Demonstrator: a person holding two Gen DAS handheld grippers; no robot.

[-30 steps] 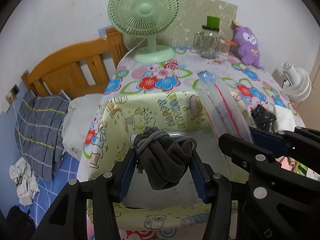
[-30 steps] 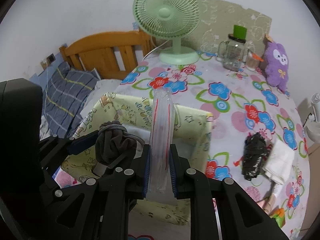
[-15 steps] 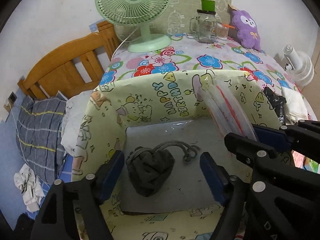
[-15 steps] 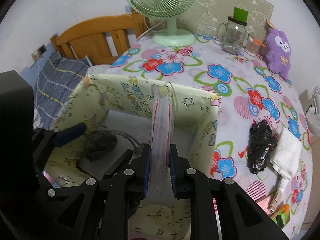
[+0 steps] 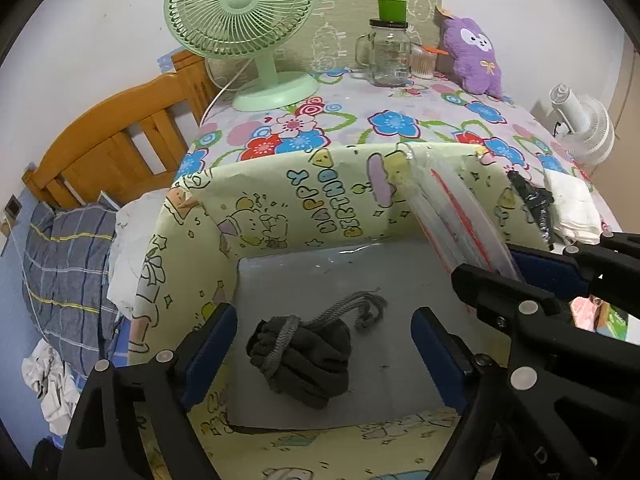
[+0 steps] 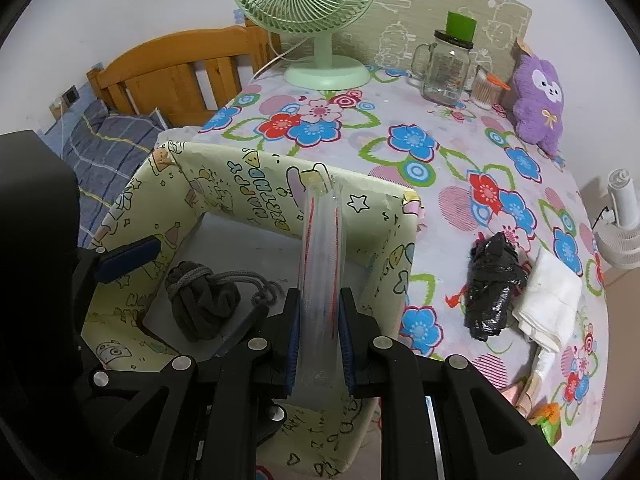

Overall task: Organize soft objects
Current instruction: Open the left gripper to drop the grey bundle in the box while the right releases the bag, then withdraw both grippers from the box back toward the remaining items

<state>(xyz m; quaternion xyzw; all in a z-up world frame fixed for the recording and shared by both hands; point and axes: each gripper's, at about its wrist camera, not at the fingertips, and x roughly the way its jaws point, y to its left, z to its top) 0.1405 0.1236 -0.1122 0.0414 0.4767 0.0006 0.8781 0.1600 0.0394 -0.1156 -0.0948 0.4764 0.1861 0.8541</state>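
Observation:
A dark grey drawstring pouch [image 5: 302, 358] lies on the grey floor of a yellow cartoon-print box [image 5: 280, 200]; it also shows in the right wrist view [image 6: 202, 304]. My left gripper [image 5: 320, 340] is open, its blue pads either side of the pouch and above it, not touching. My right gripper [image 6: 320, 320] is shut on a stack of clear zip bags [image 6: 320, 248] with red stripes, held upright over the box [image 6: 372, 280]. The bags also show in the left wrist view [image 5: 452, 216].
On the flowered tablecloth [image 6: 440, 152] lie a black plastic bundle [image 6: 494, 284] and a white folded cloth [image 6: 550, 300] right of the box. A green fan [image 6: 312, 12], glass jar [image 6: 446, 68] and purple plush [image 6: 538, 100] stand at the back. A bed with a wooden headboard [image 5: 120, 136] is left.
My left gripper opened and let go of the grey pouch, which dropped onto the box floor. Both grippers have tilted down over the box. The right still holds the bags.

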